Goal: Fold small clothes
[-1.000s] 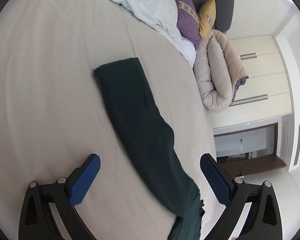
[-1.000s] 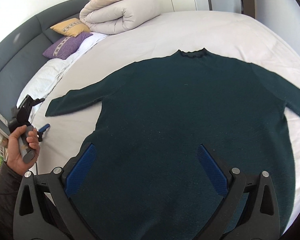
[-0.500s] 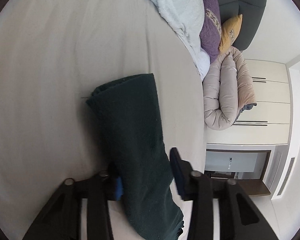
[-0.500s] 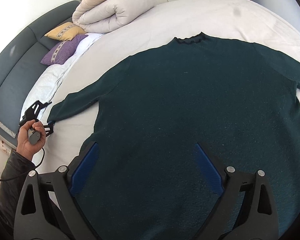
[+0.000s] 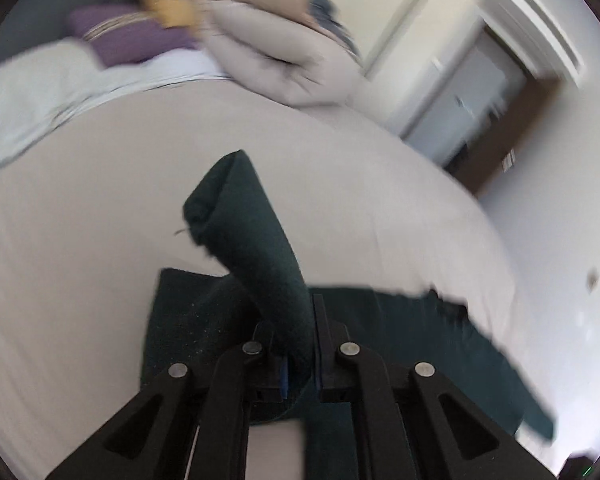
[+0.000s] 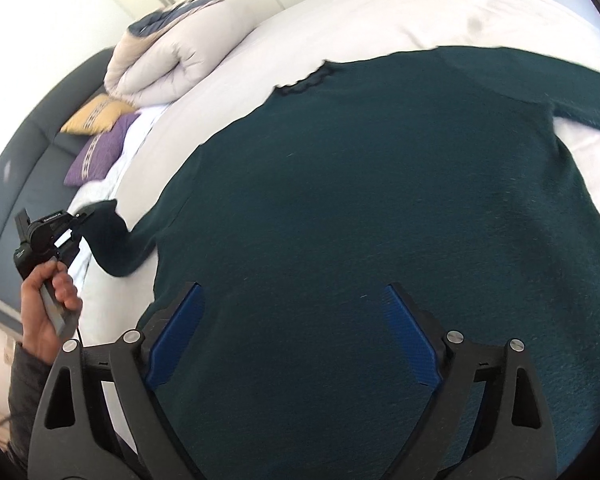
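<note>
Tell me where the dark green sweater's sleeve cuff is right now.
In the left wrist view the sleeve cuff sticks up mid-frame above the white bed, its sleeve clamped in the left gripper.

- The left wrist camera sits low and close, looking along the lifted sweater sleeve toward the pillows.
- The right wrist camera looks down over the sweater.
- Both see the bed and duvet.

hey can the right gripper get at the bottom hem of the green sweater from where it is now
Probably yes. The right gripper hangs open just over the lower body of the sweater, with nothing lying on the fabric between its fingers. The hem itself is out of view below the frame, so that is a guess.
</note>
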### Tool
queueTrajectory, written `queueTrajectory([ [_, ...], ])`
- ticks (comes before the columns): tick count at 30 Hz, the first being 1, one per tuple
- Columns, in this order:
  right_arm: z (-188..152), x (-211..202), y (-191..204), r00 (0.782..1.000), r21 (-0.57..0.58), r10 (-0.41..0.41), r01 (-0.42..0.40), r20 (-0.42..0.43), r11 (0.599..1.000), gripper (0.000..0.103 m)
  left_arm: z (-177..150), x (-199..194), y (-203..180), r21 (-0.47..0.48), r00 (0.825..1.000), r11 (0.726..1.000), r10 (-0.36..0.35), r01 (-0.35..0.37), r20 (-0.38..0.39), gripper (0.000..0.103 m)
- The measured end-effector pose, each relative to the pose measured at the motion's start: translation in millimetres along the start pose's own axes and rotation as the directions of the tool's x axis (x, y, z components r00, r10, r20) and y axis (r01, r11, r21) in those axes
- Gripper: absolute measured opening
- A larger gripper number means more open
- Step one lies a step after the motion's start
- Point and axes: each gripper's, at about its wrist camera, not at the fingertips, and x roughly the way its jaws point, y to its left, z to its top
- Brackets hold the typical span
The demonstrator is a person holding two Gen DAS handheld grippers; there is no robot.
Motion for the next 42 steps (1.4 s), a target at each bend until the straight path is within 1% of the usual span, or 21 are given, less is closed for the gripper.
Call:
queueTrajectory([
  [1,3.7,-0.4,-8.7,1.000,0.027,0.004,-0.005,0.005,1.000,0.091,-14.9,11.5,-33.6,0.112,0.999,0.993,0.025,-0.022,-0.030,0.008],
  [2,7.7,-0.5,-16.6,1.000,0.048,0.008,-0.008,0.009,0.999,0.091,-35.7,26.7,-67.6,0.227,0.997,0.973,0.055,-0.040,-0.061,0.008],
  [3,12.1,-0.1,-24.6,1.000,0.064,0.013,-0.014,0.013,0.998,0.091,-53.1,38.9,-89.7,0.303,0.994,0.952,0.070,-0.041,-0.086,0.008],
  [6,28.0,2.3,-46.4,0.999,0.098,0.038,-0.039,0.008,0.994,0.091,-94.4,64.7,-123.8,0.433,0.985,0.898,0.136,-0.075,-0.111,0.010],
  [8,40.5,8.9,-56.9,0.997,0.114,0.082,-0.081,-0.004,0.990,0.091,-104.8,70.1,-119.8,0.430,0.982,0.899,0.148,-0.085,-0.115,0.011],
  [12,71.6,40.1,-68.4,0.977,0.159,0.208,-0.197,-0.054,0.967,0.090,-109.0,68.8,-107.3,0.393,0.984,0.917,0.126,-0.067,-0.125,0.030],
  [14,89.5,66.8,-62.6,0.952,0.207,0.293,-0.270,-0.087,0.940,0.087,-114.3,61.7,-104.4,0.373,0.988,0.927,0.096,-0.045,-0.119,0.044],
  [16,104.0,98.9,-49.7,0.912,0.256,0.389,-0.348,-0.132,0.902,0.081,-116.6,57.1,-100.7,0.351,0.992,0.936,0.072,-0.031,-0.107,0.060],
  [20,118.8,164.3,-21.0,0.831,0.388,0.506,-0.398,-0.232,0.831,0.075,-123.3,54.9,-93.2,0.323,0.994,0.946,0.042,-0.008,-0.098,0.064],
  [23,121.8,197.5,0.7,0.808,0.438,0.521,-0.376,-0.277,0.817,0.072,-121.2,50.9,-89.7,0.299,0.996,0.954,0.014,0.014,-0.091,0.064],
  [24,123.6,205.8,7.2,0.806,0.436,0.519,-0.373,-0.286,0.819,0.064,-120.7,48.3,-87.0,0.284,0.996,0.959,0.000,0.025,-0.090,0.064],
  [25,126.0,215.0,15.8,0.803,0.419,0.511,-0.367,-0.308,0.830,0.048,-120.4,46.5,-84.4,0.268,0.996,0.963,-0.013,0.036,-0.088,0.065],
  [26,124.2,220.0,22.7,0.801,0.402,0.503,-0.365,-0.324,0.840,0.038,-120.2,42.8,-79.4,0.245,0.996,0.968,-0.031,0.051,-0.085,0.066],
  [27,123.5,223.6,29.8,0.803,0.371,0.487,-0.360,-0.344,0.856,0.023,-120.6,39.4,-75.1,0.225,0.996,0.972,-0.046,0.063,-0.081,0.069],
  [28,125.9,226.2,36.4,0.816,0.324,0.454,-0.347,-0.359,0.880,0.018,-121.1,36.0,-70.8,0.203,0.995,0.976,-0.060,0.074,-0.075,0.072],
  [30,132.2,227.6,40.6,0.837,0.266,0.416,-0.336,-0.356,0.904,0.010,-121.8,27.5,-60.9,0.153,0.994,0.983,-0.094,0.101,-0.051,0.074],
  [34,155.9,206.1,25.9,0.900,0.192,0.323,-0.275,-0.292,0.942,0.007,-121.9,14.5,-36.3,0.037,0.994,0.993,-0.111,0.111,0.002,0.079],
  [35,164.2,197.1,19.8,0.917,0.177,0.294,-0.253,-0.269,0.951,0.003,-121.4,14.5,-28.6,-0.004,0.992,0.992,-0.128,0.128,0.004,0.079],
  [38,188.2,169.8,-10.2,0.959,0.184,0.223,-0.191,-0.174,0.964,0.002,-119.0,14.4,-14.9,-0.077,0.985,0.982,-0.171,0.172,0.015,0.079],
  [40,201.1,157.2,-30.5,0.970,0.214,0.202,-0.171,-0.132,0.962,0.002,-119.2,15.2,-14.2,-0.084,0.984,0.981,-0.175,0.175,0.018,0.079],
  [42,206.7,153.7,-42.4,0.968,0.246,0.217,-0.180,-0.130,0.952,0.002,-119.6,17.3,-16.1,-0.075,0.986,0.983,-0.165,0.165,0.014,0.079],
])
